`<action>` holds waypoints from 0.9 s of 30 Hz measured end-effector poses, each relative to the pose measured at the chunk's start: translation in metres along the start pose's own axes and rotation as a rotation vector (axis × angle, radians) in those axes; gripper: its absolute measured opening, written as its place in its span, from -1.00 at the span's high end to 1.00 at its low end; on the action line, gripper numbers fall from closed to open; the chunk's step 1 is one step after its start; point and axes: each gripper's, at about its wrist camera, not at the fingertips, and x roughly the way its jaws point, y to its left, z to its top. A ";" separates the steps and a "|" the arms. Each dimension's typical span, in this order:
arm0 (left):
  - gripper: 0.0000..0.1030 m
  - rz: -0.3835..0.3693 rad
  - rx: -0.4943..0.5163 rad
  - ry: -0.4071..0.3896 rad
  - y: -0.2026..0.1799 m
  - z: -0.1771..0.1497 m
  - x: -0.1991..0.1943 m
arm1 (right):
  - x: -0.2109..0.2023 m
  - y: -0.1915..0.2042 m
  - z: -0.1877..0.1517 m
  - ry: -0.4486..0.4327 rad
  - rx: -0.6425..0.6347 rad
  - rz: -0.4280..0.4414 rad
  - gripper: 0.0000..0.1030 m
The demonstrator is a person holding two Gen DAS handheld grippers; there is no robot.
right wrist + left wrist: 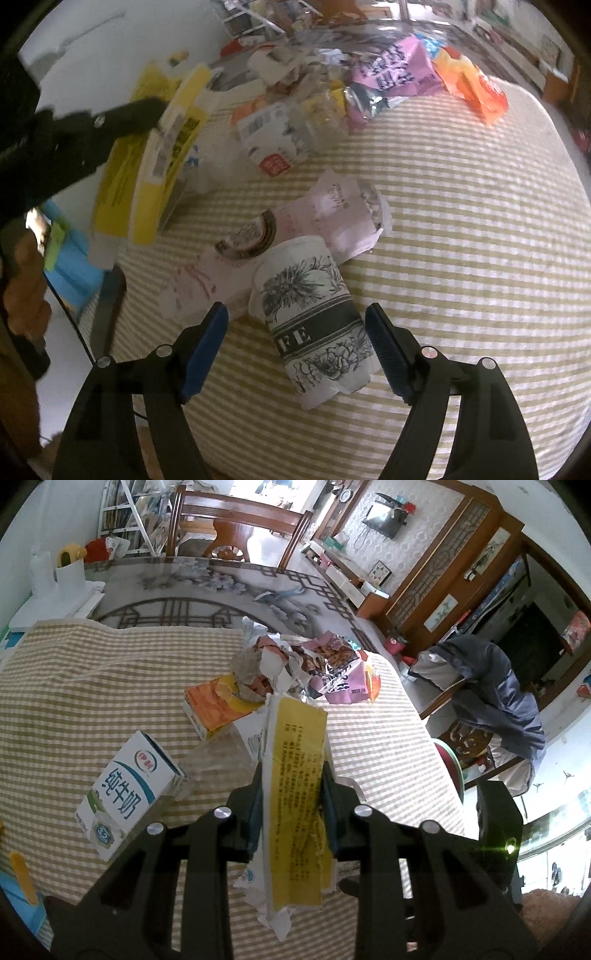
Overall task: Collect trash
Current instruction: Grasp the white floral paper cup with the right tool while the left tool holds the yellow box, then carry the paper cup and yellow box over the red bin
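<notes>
Left tongs (291,794) clamp flattened yellow carton (295,794); right tongs (297,345) straddle paper cup (314,325).

Beige-and-white checked tablecloth (110,686) covers the near part of a round table (207,587) with a glass top over a bird-and-blossom print. Behind the table a wooden chair (240,528) and a white rack of papers (129,513); at the table's left edge a white box (55,605). To the right a second chair draped with a grey-blue jacket (491,698), a wall TV (384,517), a dark wooden lattice screen (443,565).
</notes>
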 end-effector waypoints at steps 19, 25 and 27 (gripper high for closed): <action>0.48 -0.092 0.061 0.018 -0.059 0.004 0.016 | -0.070 -0.053 0.004 -0.239 0.164 0.003 0.12; 0.48 -0.136 0.106 0.026 -0.091 0.007 0.029 | -0.094 -0.089 0.000 -0.286 0.251 -0.024 0.15; 0.48 -0.148 0.115 0.033 -0.103 0.009 0.036 | -0.100 -0.098 -0.003 -0.296 0.266 -0.033 0.15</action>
